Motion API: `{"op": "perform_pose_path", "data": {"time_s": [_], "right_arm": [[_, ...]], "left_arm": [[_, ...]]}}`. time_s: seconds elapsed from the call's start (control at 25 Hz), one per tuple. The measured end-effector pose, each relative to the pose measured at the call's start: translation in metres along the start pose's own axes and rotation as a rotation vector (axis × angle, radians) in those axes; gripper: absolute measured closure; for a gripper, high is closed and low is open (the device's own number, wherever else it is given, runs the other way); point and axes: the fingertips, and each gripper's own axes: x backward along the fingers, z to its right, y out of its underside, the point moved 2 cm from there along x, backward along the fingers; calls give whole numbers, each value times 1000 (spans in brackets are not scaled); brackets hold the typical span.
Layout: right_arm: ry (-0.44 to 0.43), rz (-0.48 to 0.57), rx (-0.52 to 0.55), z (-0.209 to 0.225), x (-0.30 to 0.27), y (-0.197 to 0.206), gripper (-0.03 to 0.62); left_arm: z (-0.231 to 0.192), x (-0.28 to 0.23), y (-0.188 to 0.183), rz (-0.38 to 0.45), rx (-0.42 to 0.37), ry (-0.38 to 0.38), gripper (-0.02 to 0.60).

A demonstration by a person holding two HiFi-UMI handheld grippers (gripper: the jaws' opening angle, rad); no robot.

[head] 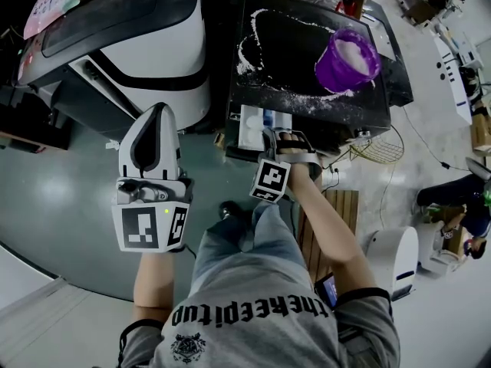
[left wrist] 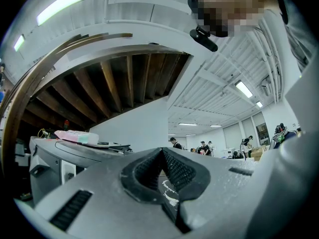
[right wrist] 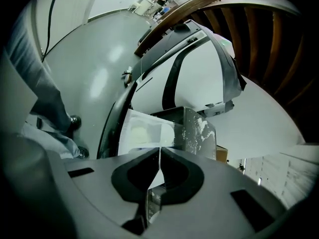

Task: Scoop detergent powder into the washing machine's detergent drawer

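Observation:
The black-topped washing machine (head: 303, 33) is dusted with spilled white powder, and a purple tub (head: 349, 58) of powder stands on its right side. The detergent drawer (head: 255, 125) sticks out of its front, showing white and blue compartments. My right gripper (head: 281, 135) is at the drawer's front; in the right gripper view its jaws (right wrist: 159, 151) are closed on the thin white edge of the drawer (right wrist: 144, 131). My left gripper (head: 159, 110) is held over the floor to the left, shut and holding nothing (left wrist: 162, 151).
A second white and black machine (head: 130, 44) stands at the left, with a pink packet (left wrist: 75, 136) on top. A wooden slatted board (head: 311, 232) and a white rounded unit (head: 395, 259) sit on the floor at the right. People stand far right.

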Motion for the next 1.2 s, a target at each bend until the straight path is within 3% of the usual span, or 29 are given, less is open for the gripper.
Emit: {"op": "perform_pose_path", "data": {"time_s": [0.28, 0.52, 0.88, 1.2], "right_arm": [[8, 7, 54, -3, 2, -1, 588], [-37, 14, -12, -7, -1, 2, 587], [-252, 135, -591, -3, 11, 11, 586], [-315, 267, -939, 13, 44, 25, 586]], "left_arm": [[3, -2, -2, 5, -4, 2, 578], [8, -4, -4, 8, -11, 5, 578], [24, -5, -11, 10, -26, 4, 577], [53, 0, -22, 21, -37, 13, 578]]}}
